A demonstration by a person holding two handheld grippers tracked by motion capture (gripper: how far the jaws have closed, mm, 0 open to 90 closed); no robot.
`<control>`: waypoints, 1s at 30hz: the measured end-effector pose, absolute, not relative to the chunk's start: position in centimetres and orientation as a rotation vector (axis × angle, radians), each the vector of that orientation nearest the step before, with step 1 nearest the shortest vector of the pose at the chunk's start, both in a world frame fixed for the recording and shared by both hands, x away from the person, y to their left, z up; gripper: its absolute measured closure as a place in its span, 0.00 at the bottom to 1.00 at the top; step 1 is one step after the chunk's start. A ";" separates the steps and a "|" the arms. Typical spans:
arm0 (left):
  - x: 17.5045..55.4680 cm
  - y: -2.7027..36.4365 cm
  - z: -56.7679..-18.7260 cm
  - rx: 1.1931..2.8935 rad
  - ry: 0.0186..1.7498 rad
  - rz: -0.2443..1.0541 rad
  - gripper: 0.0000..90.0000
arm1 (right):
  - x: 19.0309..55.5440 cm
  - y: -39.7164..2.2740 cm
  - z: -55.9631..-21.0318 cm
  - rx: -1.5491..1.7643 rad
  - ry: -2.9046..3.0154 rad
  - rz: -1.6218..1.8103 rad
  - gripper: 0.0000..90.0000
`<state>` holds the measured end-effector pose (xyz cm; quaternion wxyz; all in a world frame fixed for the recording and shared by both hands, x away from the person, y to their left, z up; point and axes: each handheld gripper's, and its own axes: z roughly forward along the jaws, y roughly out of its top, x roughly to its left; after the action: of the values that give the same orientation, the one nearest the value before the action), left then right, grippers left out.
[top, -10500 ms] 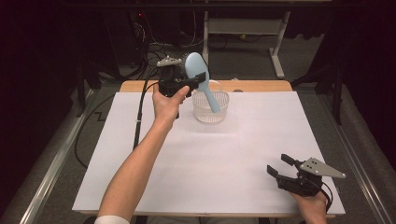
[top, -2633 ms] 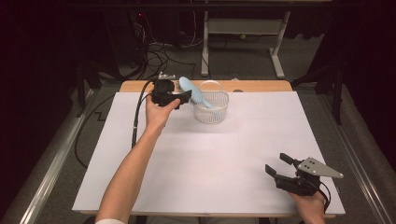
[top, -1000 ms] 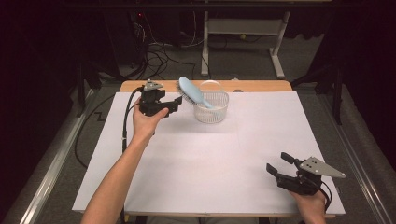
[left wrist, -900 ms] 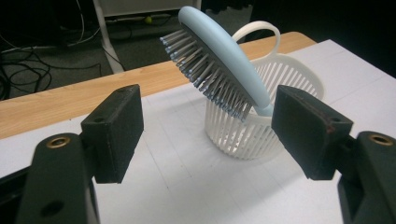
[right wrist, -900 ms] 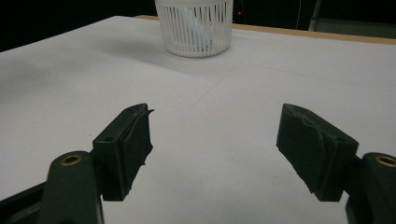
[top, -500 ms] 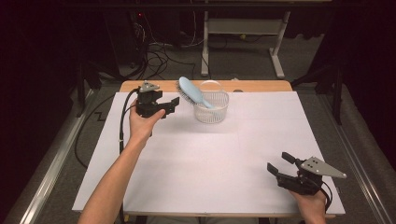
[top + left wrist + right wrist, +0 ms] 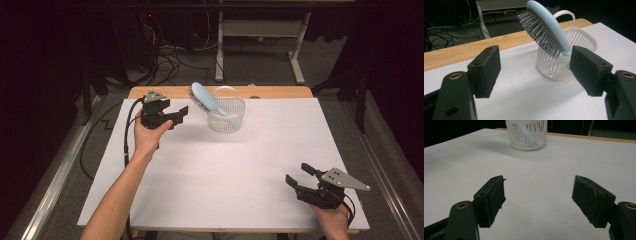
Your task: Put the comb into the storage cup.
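pale blue plastic catches the eye first: the hairbrush [image 7: 206, 98] stands handle-down in the white slatted basket [image 7: 227, 116] at the far middle of the table [image 7: 200, 190], its bristled head leaning out over the rim toward the left. the basket sits upright on the white sheet, close to the wooden strip at the back edge.

the left gripper [image 7: 176, 114] hangs just to the left of the basket, apart from it, with nothing between its jaws; they stand wide, and along them you look straight at the brush's bristles [image 7: 539, 32] and the basket's ribs. the right gripper [image 7: 299, 178] sits low at the near right corner, well away from everything, its jaws also spread wide and bare over the sheet.

to my eye the placing step looks finished: the brush rests in the basket on its own, with neither gripper touching it. the brush looks a little top-heavy the way it leans, so whatever comes next calls for keeping the left jaws off the head and the rim, and moving clear without nudging the light basket.
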<state>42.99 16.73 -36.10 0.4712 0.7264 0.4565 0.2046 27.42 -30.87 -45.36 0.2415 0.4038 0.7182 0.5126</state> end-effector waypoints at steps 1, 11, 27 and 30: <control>42.9 16.8 -36.1 1.777 1.117 0.502 0.29 | 27.4 -30.9 -45.4 1.102 1.965 1.401 0.30; 42.0 17.4 -35.4 1.763 1.105 0.516 0.29 | 27.4 -30.9 -45.4 1.105 1.964 1.403 0.30; 40.8 18.6 -35.6 1.741 1.105 0.521 0.29 | 27.4 -30.7 -45.4 1.105 1.969 1.393 0.30; 40.6 18.7 -35.7 1.744 1.106 0.522 0.29 | 27.4 -30.8 -45.4 1.104 1.967 1.394 0.30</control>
<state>40.64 18.72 -35.69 0.4846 0.7163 0.4541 0.2143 27.42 -30.75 -45.36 0.2426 0.4041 0.7196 0.5099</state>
